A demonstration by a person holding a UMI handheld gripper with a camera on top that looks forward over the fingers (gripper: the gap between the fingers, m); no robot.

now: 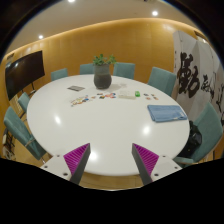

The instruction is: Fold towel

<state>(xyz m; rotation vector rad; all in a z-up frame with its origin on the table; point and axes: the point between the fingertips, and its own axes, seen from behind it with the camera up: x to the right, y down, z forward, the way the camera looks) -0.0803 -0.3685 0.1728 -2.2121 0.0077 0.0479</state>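
Observation:
A folded light blue towel [167, 113] lies on the right side of a round white table [105, 125], well beyond my fingers and to their right. My gripper [111, 160] is open and empty. Its two fingers with magenta pads [76, 156] stand wide apart over the table's near edge. Nothing is between them.
A potted plant [103, 72] stands at the table's far middle, with small flat items [102, 97] scattered in front of it. Teal chairs [161, 79] ring the table. A dark screen [24, 68] hangs on the left wall, a calligraphy banner [197, 75] on the right.

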